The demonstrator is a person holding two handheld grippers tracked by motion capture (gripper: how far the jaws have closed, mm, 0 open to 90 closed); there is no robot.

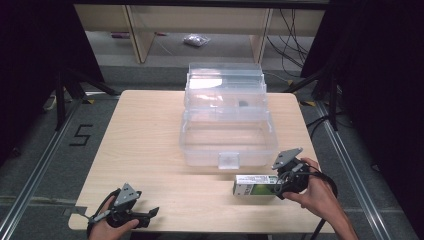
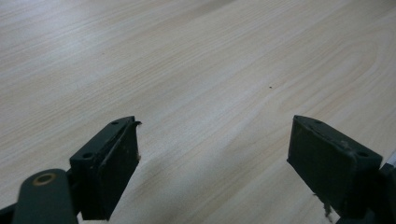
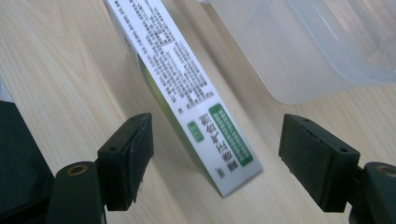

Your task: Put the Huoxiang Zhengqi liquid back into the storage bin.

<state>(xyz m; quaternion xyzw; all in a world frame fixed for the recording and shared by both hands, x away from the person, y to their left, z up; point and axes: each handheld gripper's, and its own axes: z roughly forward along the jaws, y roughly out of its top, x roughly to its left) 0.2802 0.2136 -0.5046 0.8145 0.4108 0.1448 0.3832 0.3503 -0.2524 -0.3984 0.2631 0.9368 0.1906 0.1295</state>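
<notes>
At the near left corner of the table (image 1: 145,130), well off to the left of the clear plastic box (image 1: 227,125), a hand (image 1: 107,227) holds the left gripper (image 1: 150,216) low over the wood. Its jaws point to the right, toward the middle of the table, and stand wide apart with nothing between them; in the left gripper view there is just bare pale woodgrain between the two black pads (image 2: 119,158).

The clear plastic box sits in the middle of the table, set toward the far edge, with its lid thrown back behind it. A small latch tab (image 1: 229,160) hangs on its near wall. Something small and dark lies inside toward the back, too small to tell what.

Just in front of the box, near its right corner, lies a small white and green carton (image 1: 255,185), flat on the table and lengthwise along the box's near wall. It is close to the box but does not touch it.

Right of the carton, the other hand (image 1: 315,192) holds the right gripper (image 1: 277,189) at the carton's right end. In the right gripper view the printed end of the carton (image 3: 224,144) reaches in between the jaws, which stand open on either side; the pads (image 3: 135,156) are clear of it, with table showing in both gaps.
</notes>
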